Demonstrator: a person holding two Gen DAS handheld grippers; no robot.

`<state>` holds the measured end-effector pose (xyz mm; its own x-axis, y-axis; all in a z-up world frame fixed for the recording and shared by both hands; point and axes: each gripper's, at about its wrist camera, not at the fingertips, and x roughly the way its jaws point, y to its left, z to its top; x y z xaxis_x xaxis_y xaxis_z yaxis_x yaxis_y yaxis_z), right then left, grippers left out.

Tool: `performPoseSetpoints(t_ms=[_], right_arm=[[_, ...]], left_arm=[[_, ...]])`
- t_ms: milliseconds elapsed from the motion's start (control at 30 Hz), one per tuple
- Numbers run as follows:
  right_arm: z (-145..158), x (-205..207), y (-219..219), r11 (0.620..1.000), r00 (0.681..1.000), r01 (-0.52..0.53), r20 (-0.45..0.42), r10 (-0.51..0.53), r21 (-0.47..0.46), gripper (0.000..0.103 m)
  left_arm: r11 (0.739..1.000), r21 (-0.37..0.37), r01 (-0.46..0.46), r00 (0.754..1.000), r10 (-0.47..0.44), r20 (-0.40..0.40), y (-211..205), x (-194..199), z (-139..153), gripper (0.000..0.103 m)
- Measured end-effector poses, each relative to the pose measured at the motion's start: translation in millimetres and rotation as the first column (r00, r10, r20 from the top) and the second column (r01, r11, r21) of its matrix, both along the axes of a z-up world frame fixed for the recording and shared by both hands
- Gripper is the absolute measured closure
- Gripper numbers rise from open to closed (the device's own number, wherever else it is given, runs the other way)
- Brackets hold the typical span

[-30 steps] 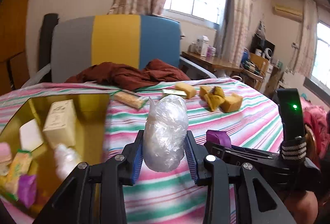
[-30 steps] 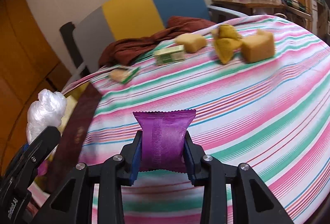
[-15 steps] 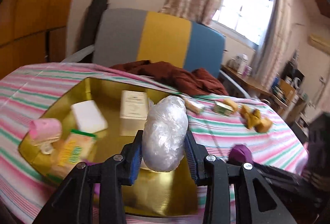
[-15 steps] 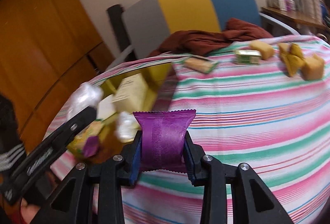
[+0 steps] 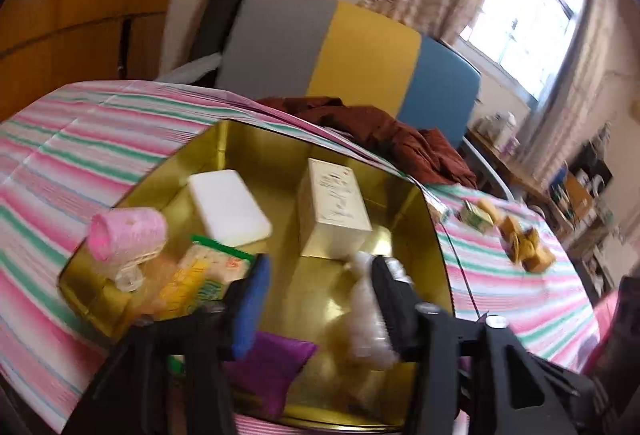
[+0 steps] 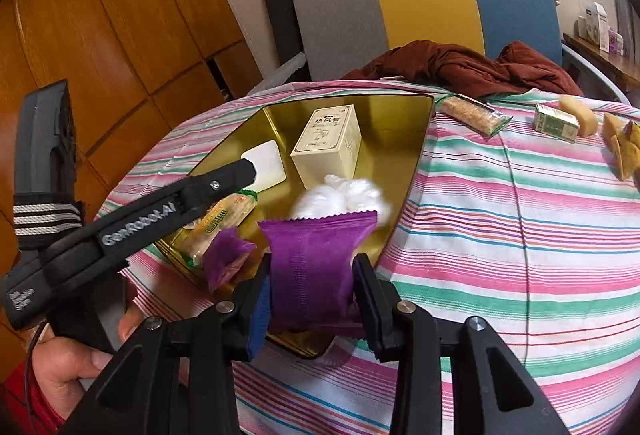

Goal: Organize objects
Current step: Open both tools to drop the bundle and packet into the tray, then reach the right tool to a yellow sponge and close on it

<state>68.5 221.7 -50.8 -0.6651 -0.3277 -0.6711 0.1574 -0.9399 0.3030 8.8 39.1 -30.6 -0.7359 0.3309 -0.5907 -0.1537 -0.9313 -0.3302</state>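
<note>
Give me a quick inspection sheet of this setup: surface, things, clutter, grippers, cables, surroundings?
Surface: striped tablecloth.
Job's things: gold tray holding a cream box, white block, pink roller, clear plastic bundle.
Clutter: snacks and brown cloth beyond the tray.
Grippers: left gripper open over the tray; right gripper shut on purple packet.
Cables: nothing seen.
Surroundings: tricolour chair, wooden cabinets.
</note>
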Motion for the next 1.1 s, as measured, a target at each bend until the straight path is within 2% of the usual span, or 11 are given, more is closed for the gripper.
performPoseSetpoints(t_ms=[100,167,267,367,533,833,1100], right_arm=[[0.9,0.4,-1.8,1.0,1.0,0.003,-0.003,-0.003,0.013,0.059],[1.3,2.5,0.5,1.0,1.0,0.003,-0.007,-0.003,0.007,0.058],[0.4,6.0,7.1,1.0,1.0,0.02,-0.007,-0.02,-0.008,0.058],[-1.5,9.6,14.6,0.999,0.999,0.035,0.001,-0.035,-0.033,0.058],[-1.2,15.1,28.3,0.996,0.997,0.075,0.002,-0.075,-0.05,0.058],[0.5,16.0,65.7,0.98,0.984,0.18,0.002,-0.18,-0.088,0.058],[-13.9,16.8,101.3,0.958,0.963,0.27,0.042,-0.267,-0.093,0.058]], left_arm=[[0.997,0.014,-0.081,0.996,0.082,-0.029,-11.3,9.2,5.7,0.009],[0.992,0.026,-0.125,0.99,0.126,-0.056,-18.5,14.9,11.3,0.001],[0.986,0.038,-0.164,0.983,0.167,-0.072,-23.5,18.5,18.2,0.0],[0.984,0.05,-0.174,0.983,0.176,-0.054,-22.4,18.2,20.7,0.0],[0.986,0.067,-0.154,0.988,0.155,-0.013,-10.5,18.1,17.1,0.0],[0.997,0.064,-0.043,0.999,0.043,-0.006,28.0,24.9,20.5,0.0],[0.997,0.031,0.065,0.998,-0.066,0.015,67.7,32.0,19.5,0.0]])
